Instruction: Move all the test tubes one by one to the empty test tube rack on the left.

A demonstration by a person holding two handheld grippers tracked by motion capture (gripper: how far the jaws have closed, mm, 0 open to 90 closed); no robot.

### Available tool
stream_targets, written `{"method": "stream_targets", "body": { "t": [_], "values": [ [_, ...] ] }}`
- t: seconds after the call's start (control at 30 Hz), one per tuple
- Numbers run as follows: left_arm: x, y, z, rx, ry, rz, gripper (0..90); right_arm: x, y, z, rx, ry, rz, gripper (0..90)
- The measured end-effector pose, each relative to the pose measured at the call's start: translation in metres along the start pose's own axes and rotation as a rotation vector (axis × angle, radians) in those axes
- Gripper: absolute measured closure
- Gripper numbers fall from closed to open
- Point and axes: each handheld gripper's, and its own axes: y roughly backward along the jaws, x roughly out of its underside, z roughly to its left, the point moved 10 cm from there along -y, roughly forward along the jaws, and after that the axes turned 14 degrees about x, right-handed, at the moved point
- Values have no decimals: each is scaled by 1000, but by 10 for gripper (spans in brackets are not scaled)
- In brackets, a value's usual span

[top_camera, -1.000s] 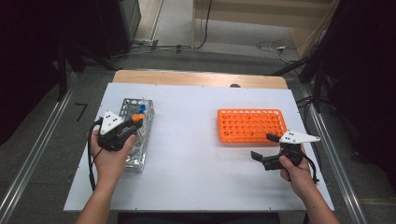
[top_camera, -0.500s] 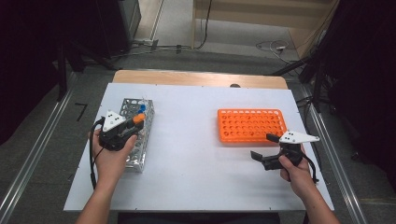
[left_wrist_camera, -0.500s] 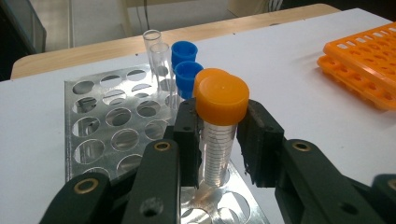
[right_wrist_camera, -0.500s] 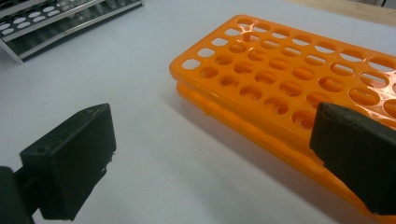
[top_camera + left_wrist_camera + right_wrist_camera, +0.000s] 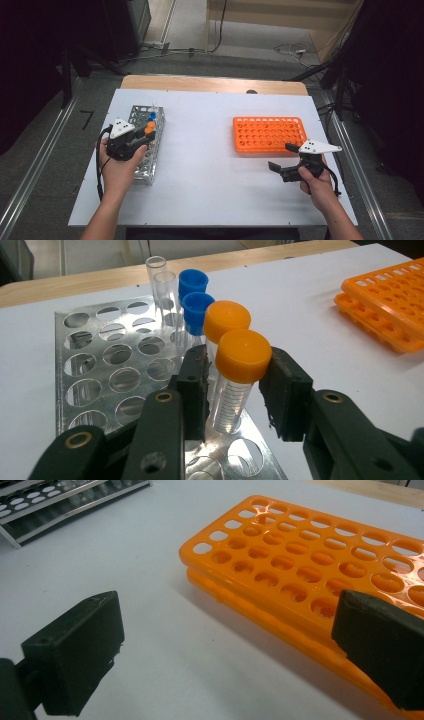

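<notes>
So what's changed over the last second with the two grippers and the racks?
The left gripper has just been opening its jaws around the nearest orange-capped clear tube, which stands in the metal rack. Both hands, the right gripper and the orange plastic rack stayed put.

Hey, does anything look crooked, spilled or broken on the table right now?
Nothing stands out. The capped tubes stand upright in the metal rack, the orange rack lies flat and empty, and nothing is spilled.
</notes>
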Motion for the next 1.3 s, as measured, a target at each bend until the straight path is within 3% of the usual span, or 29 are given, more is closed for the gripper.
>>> {"method": "stream_targets", "body": {
  "t": [0.27, 0.5, 0.63, 0.97, 1.3],
  "values": [
    [-2, 1, 0, 5, 6, -15, 479, -1, 0, -2, 4, -4, -5, 0],
    [-8, 5, -5, 22, 2, -51, 152, -2, 3, -5, 18, -6, -14, 0],
    [-11, 9, -11, 47, -2, -84, 37, -1, 4, -7, 29, -5, -20, 0],
    [-8, 22, -28, 126, -37, -141, 0, 0, 5, -13, 40, -15, -23, 0],
    [1, 37, -41, 164, -54, -173, 0, 2, 6, -19, 45, -25, -23, 0]
  ]
}}
